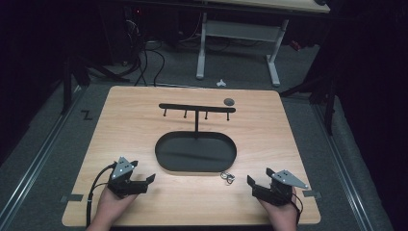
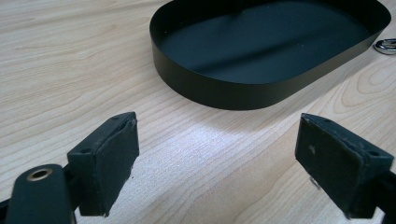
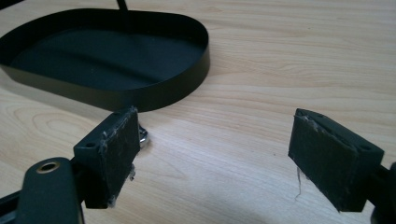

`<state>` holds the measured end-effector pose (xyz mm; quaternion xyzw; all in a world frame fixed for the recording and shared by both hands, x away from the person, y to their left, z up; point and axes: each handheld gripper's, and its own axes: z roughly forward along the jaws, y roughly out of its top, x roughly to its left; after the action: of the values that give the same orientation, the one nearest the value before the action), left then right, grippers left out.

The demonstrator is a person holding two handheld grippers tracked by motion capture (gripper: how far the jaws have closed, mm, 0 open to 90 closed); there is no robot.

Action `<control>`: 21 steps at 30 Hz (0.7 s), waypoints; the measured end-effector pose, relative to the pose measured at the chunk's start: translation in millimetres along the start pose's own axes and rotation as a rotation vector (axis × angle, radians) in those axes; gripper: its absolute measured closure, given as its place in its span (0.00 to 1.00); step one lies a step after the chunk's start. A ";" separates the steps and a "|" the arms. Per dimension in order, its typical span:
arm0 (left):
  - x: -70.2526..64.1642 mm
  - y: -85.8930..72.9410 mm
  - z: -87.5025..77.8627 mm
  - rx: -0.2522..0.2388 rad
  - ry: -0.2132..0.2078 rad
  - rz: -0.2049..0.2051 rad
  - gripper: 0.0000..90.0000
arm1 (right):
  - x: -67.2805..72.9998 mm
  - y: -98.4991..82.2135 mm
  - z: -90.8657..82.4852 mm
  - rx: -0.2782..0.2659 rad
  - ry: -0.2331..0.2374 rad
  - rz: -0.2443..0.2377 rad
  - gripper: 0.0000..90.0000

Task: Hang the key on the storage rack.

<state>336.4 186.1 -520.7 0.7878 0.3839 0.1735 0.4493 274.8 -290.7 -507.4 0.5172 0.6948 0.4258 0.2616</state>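
Note:
A black oval tray (image 1: 160, 155) lies in the middle of the wooden table (image 1: 269, 125), and a thin black T-shaped rack (image 1: 197, 107) with small hooks rises from its far side. A small metal ring (image 1: 227, 177) rests on the wood just off the tray's near right edge. My left gripper (image 1: 143, 172) sits open at the near left, facing the tray's wall (image 2: 210, 91), with bare wood between its pads (image 2: 114, 163). Open as well, my right gripper (image 1: 259, 176) rests at the near right. The ring (image 3: 144, 137) peeks out behind its left pad (image 3: 116, 154).
A small dark grey disc (image 1: 229, 101) lies at the table's far right, beside the rack's end. The ring (image 2: 386, 45) also appears at the right edge of the left gripper view. Beyond the table stand a white desk frame (image 1: 238, 38) and floor cables (image 1: 144, 62).

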 end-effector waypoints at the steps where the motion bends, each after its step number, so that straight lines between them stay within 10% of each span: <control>1: 0.0 0.1 -0.2 -0.003 0.000 0.001 0.16 | 5.0 0.5 1.4 0.016 0.011 -0.012 0.19; 21: 2.1 -0.1 0.6 -0.002 -0.003 0.002 0.16 | 53.6 -2.1 18.4 0.120 0.070 -0.120 0.18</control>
<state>338.0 187.3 -521.2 0.7879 0.3823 0.1732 0.4506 271.0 -234.6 -514.3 0.4743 0.7574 0.3849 0.2306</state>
